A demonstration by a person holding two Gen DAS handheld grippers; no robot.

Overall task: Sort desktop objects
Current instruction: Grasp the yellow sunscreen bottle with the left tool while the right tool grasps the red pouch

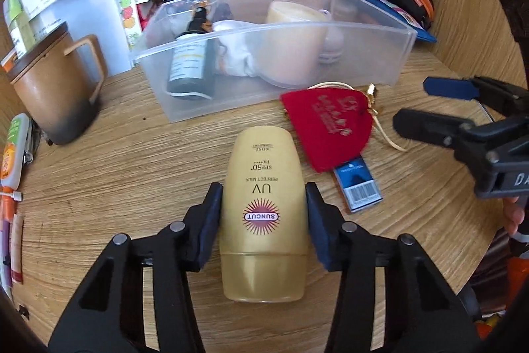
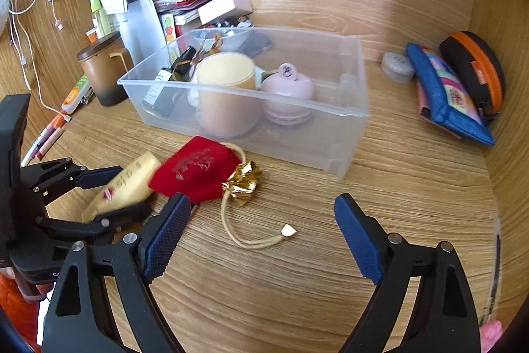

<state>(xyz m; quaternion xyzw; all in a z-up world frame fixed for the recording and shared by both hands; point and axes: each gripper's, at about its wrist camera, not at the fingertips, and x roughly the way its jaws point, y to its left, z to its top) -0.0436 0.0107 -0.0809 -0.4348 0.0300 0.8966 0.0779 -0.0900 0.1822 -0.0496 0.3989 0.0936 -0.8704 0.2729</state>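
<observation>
Left hand-held gripper: closed narrow on the sunscreen bottle, one blue pad against each side of it
Sunscreen bottle: lies flat on the bench, cap end toward the camera, label upside down in the left wrist view; its far end lies just beside the red pouch
Right hand-held gripper: wide, nothing between its pads; it hangs over bare bench near the cord of the red pouch
Red pouch: lies on the bench in front of the clear bin, with a gold tassel and a cream cord trailing toward the right hand-held gripper
Blue box: small, with a barcode, partly under the near edge of the red pouch
Clear bin: holds a dark bottle, a cream cup, a pink round jar and something white
Brown mug: lidded, stands left of the clear bin
Right side of bench: a blue wallet leans against a black and orange case
</observation>
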